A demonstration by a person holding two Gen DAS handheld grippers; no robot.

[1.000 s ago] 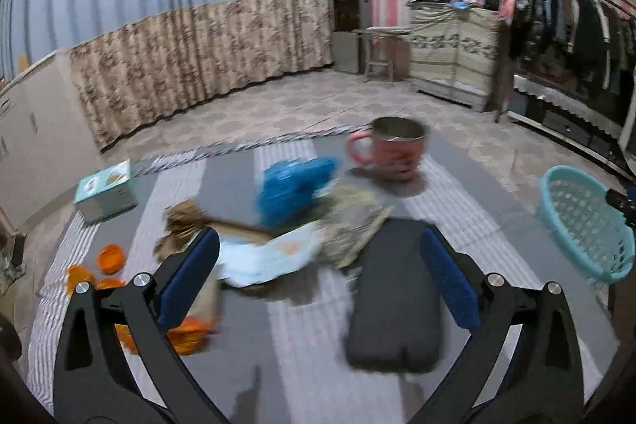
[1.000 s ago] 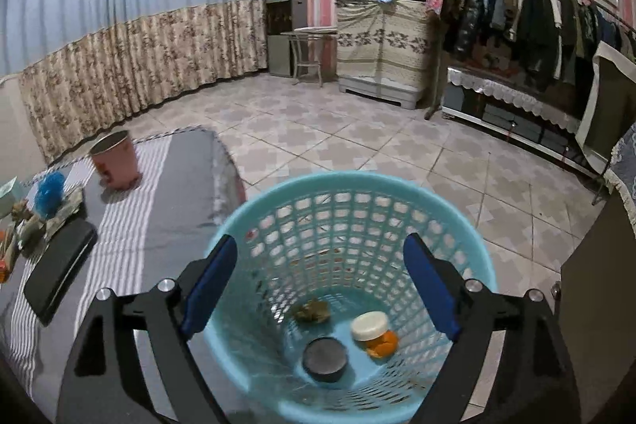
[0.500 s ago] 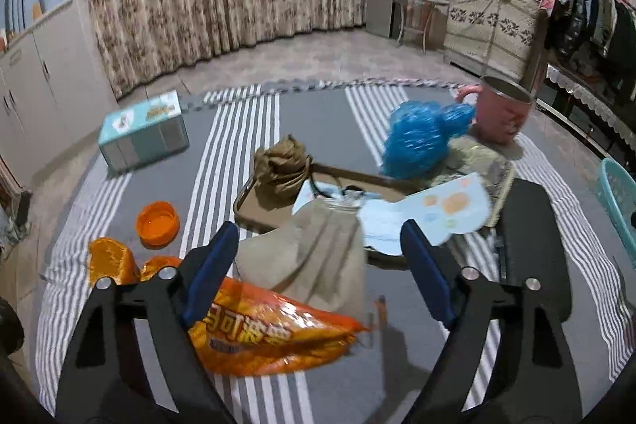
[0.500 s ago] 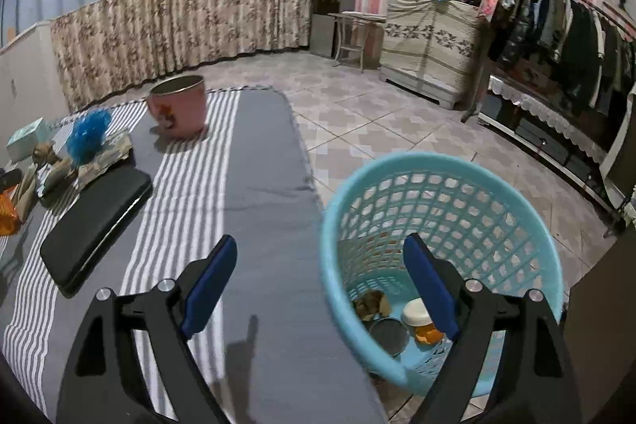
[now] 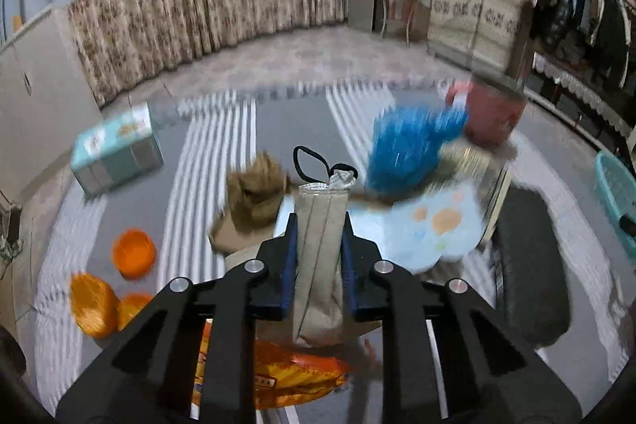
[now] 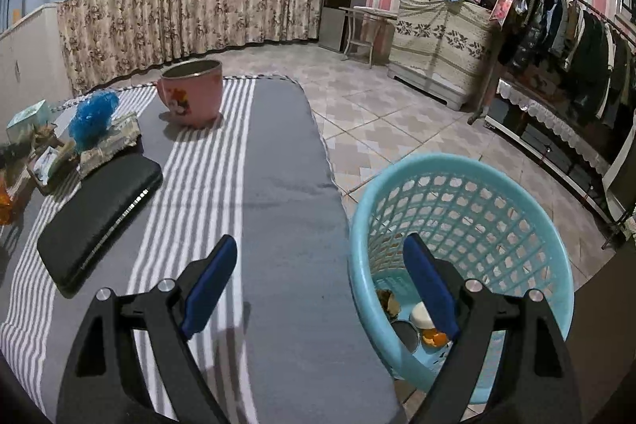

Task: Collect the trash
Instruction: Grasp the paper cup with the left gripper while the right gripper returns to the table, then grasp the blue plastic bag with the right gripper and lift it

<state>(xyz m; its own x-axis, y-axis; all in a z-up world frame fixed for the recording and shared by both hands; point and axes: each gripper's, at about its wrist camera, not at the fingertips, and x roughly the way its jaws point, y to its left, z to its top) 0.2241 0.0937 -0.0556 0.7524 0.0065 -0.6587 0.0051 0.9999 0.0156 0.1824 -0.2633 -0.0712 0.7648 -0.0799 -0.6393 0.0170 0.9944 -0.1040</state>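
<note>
Left tongs (image 5: 318, 249) clamped on beige paper packet (image 5: 320, 257), long axis running forward along fingers, lifted over littered table (image 5: 278, 122). Right tongs (image 6: 318, 285) agape, empty, nearer turquoise basket (image 6: 469, 225) standing off table's right edge, well apart from packet.

On the table (image 6: 278, 185) the mug (image 6: 192, 94) stands at the far end, and the flat case (image 6: 99, 201) lies nearer, to its left. The basket (image 6: 469, 185) stands on the floor just beside the table's right edge. In the left wrist view the box (image 5: 115, 153) is far left, the lid (image 5: 133, 253) nearer, and the snack bag (image 5: 286, 376) lies nearest, under the pouch (image 5: 320, 257).
</note>
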